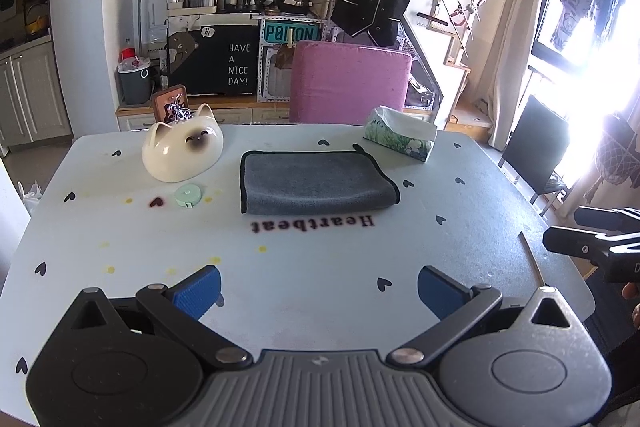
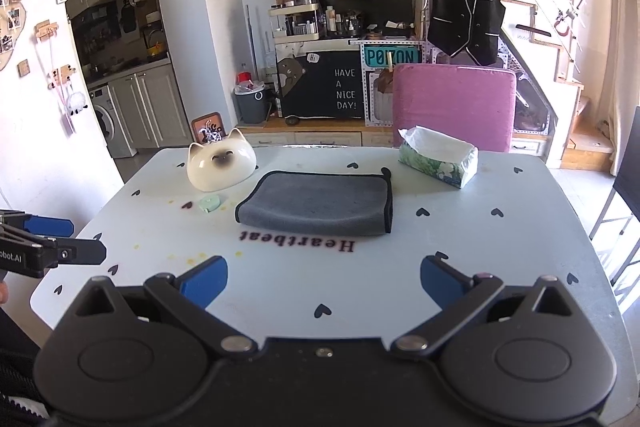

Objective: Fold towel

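Observation:
A grey towel with black trim (image 1: 316,183) lies folded flat near the middle of the white table (image 1: 320,267); it also shows in the right wrist view (image 2: 318,205). My left gripper (image 1: 318,291) is open and empty, well short of the towel, above the near part of the table. My right gripper (image 2: 324,281) is open and empty too, also back from the towel. Each gripper shows at the edge of the other's view: the right one (image 1: 600,239) at the right, the left one (image 2: 48,243) at the left.
A white cat-shaped ceramic bowl (image 1: 182,151) and a small green round tape measure (image 1: 188,195) sit left of the towel. A tissue box (image 1: 402,135) stands at the back right. A pink chair (image 1: 350,81) is behind the table, a black chair (image 1: 536,147) to the right.

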`<act>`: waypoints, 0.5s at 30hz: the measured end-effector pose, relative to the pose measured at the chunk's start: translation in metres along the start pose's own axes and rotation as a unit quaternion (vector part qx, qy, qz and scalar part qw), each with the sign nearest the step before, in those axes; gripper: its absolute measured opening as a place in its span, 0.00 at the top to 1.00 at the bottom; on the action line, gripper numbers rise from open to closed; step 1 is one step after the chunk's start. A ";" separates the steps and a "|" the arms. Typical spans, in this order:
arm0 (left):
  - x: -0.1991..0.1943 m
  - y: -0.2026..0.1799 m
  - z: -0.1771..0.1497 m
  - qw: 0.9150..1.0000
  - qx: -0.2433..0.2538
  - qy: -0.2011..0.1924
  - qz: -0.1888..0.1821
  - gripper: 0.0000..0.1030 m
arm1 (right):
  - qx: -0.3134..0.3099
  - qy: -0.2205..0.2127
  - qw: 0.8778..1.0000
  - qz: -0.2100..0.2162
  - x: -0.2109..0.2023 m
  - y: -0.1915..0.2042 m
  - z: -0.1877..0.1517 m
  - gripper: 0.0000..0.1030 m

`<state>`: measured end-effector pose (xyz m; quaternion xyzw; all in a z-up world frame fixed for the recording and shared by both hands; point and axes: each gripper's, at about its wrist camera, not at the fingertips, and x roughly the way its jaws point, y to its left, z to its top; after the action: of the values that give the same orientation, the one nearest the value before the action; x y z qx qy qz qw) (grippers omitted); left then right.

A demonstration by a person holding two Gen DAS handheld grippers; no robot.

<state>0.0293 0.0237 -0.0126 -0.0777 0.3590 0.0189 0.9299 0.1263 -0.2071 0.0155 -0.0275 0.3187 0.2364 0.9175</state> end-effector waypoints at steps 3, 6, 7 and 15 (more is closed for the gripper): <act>0.000 -0.001 0.000 1.000 0.002 0.000 0.000 0.00 | 0.000 0.000 1.000 0.000 0.000 0.000 0.000 0.00; 0.001 -0.002 -0.001 1.000 0.004 0.000 0.000 0.00 | 0.000 0.000 1.000 0.000 0.000 0.000 0.000 0.00; 0.001 -0.002 -0.001 1.000 0.004 0.000 0.000 0.00 | 0.000 0.000 1.000 0.000 0.000 0.000 0.000 0.00; 0.001 -0.003 -0.001 1.000 0.006 0.000 0.000 0.00 | -0.001 0.003 1.000 0.003 0.000 0.002 -0.001 0.00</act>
<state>0.0297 0.0205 -0.0133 -0.0718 0.3592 0.0164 0.9303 0.1246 -0.2056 0.0147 -0.0283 0.3213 0.2393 0.9158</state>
